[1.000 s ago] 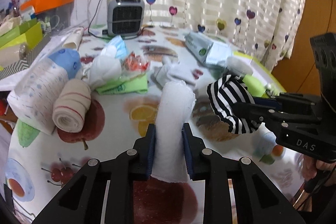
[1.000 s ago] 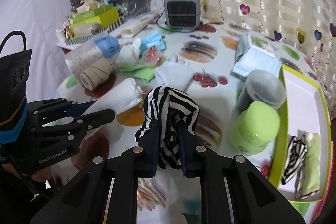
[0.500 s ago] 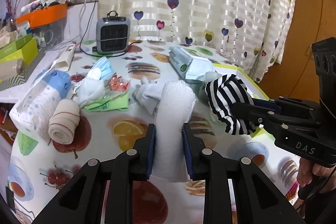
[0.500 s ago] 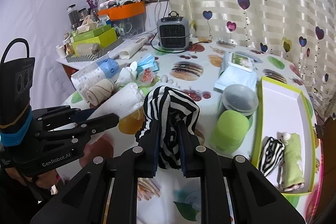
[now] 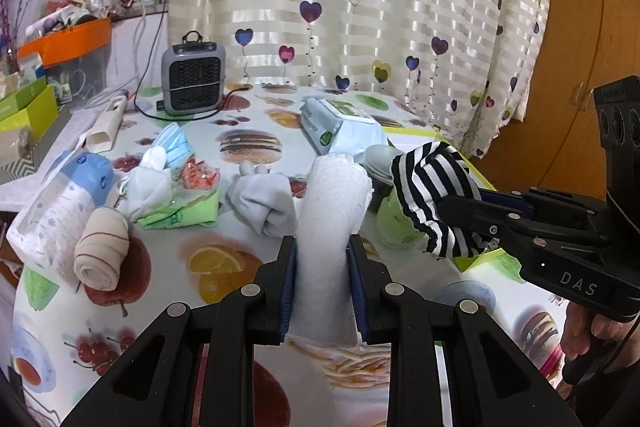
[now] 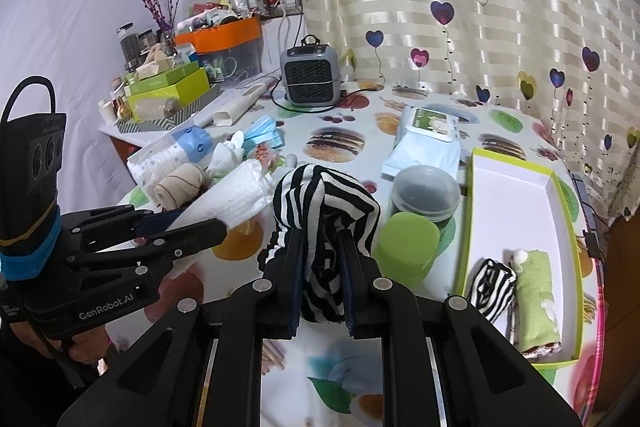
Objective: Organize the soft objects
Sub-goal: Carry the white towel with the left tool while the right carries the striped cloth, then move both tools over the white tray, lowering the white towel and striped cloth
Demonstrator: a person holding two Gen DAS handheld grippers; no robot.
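Above the table [image 6: 352, 119], you are carrying two soft things: your left gripper [image 5: 322, 267] is pinching the white rolled towel [image 5: 332, 203], your right gripper [image 6: 320, 263] is squeezing the striped cloth [image 6: 324, 203]. I judge the next move is going to the green-edged tray [image 6: 516, 195] at 3 o'clock, where a striped roll [image 6: 490, 287] and a green roll [image 6: 534, 295] are lying. Its far half is giving free room; mind the green lid [image 6: 406, 243] beside its rim.

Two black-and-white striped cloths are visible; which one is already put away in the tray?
The small rolled striped cloth lying in the green-rimmed tray beside the green roll; the other striped cloth is clamped in the right gripper.
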